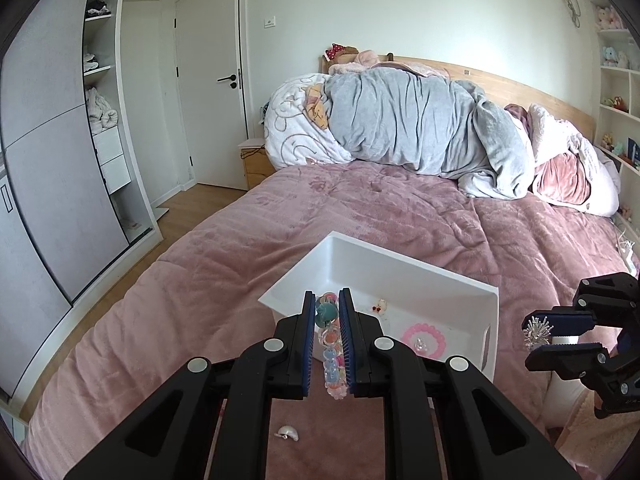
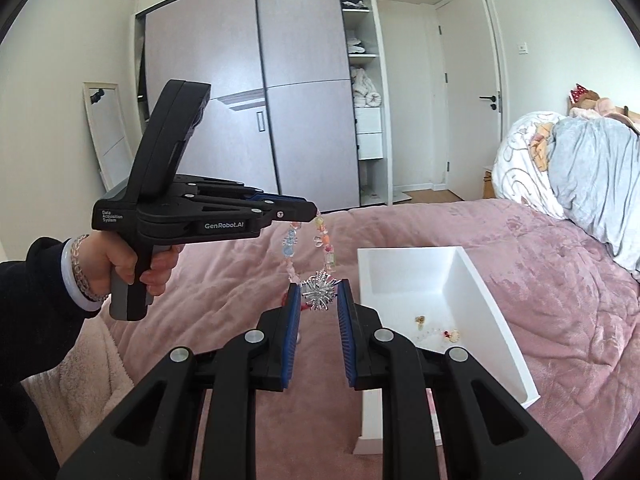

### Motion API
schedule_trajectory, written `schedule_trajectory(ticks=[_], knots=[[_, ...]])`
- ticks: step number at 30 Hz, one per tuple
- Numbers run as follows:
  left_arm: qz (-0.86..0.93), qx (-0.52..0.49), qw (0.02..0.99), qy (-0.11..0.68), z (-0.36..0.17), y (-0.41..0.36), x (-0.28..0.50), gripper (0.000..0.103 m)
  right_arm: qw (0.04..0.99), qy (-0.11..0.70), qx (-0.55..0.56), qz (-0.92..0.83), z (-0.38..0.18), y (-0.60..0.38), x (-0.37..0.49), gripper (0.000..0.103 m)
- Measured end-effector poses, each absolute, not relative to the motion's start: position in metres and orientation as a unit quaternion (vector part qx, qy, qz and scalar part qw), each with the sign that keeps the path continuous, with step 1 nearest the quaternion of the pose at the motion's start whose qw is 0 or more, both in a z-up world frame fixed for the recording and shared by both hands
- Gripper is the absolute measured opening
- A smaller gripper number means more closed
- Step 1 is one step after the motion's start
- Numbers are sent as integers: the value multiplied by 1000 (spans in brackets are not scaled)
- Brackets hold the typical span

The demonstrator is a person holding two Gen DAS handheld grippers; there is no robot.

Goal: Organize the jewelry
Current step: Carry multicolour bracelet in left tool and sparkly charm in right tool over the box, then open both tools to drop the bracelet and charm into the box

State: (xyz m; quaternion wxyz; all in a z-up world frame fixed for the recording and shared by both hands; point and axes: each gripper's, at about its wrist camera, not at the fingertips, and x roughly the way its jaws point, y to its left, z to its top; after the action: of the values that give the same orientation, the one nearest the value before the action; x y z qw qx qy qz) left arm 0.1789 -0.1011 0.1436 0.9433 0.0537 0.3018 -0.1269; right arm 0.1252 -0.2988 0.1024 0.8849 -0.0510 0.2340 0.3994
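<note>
the left hand-held gripper (image 1: 327,302) is pinching a beaded bracelet (image 1: 331,344) that is hanging over the white tray (image 1: 494,320) on the bed (image 1: 360,216); the right hand-held gripper (image 2: 319,294), partly closed, is gripping a spiky silver ornament (image 2: 319,291) just left of the tray.

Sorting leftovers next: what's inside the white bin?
Inside the white bin: a pink bracelet, clear charm, small earrings. The left gripper hides one corner.

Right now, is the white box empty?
No. The box holds a pink ring and small earrings.
</note>
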Motion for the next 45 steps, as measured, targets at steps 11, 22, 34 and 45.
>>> schedule_trajectory(ticks=[11,22,34,45], knots=[[-135,44,940,311,151,-138,244,17,914,286,-14,289,82,-335,173,19],[-133,109,918,357,98,-179,297,17,891,385,-28,241,40,-324,232,19],[-143,107,899,401,43,-203,336,17,858,461,-81,209,-12,-313,270,19],[-124,112,882,441,6,-194,340,34,850,475,-86,211,-23,-310,270,21]])
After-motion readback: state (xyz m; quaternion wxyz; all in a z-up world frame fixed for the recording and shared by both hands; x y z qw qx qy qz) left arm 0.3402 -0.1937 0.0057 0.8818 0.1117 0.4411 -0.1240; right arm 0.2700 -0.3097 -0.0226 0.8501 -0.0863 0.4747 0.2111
